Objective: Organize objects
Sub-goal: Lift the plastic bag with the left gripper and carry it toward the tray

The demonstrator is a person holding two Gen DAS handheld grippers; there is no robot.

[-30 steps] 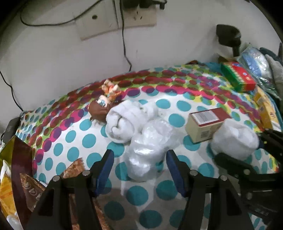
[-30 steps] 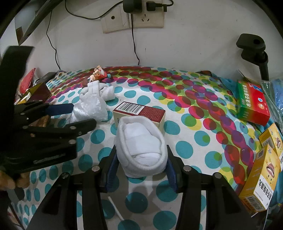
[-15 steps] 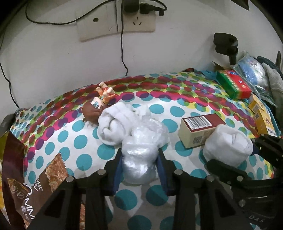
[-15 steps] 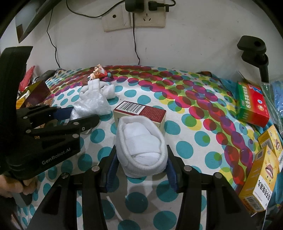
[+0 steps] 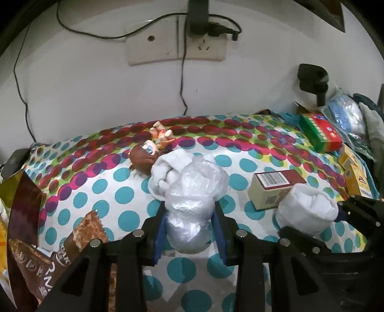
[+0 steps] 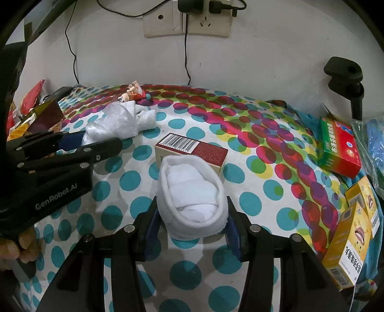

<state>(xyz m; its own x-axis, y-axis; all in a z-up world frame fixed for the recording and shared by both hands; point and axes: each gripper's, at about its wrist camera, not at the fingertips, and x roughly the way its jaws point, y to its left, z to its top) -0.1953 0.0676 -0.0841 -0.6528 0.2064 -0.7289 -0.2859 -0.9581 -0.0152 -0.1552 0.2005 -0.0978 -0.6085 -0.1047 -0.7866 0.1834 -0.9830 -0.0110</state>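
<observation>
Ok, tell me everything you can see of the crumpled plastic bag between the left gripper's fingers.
The plastic bag is thin, translucent, whitish film, crumpled into a wrinkled, glossy lump; any contents are hidden. It lies on the polka-dot cloth. The left gripper has just closed on its near end, both blue pads pressing its sides. Its far end leans against a loose white sock behind it. In the right wrist view it shows at left, beside the left gripper.

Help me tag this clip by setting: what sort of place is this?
Probably a home, likely a bedroom or living corner: a polka-dot cloth covers the surface, wall sockets with plugged chargers sit just above it, and medicine boxes, rolled socks and a toy figurine lie around.
</observation>
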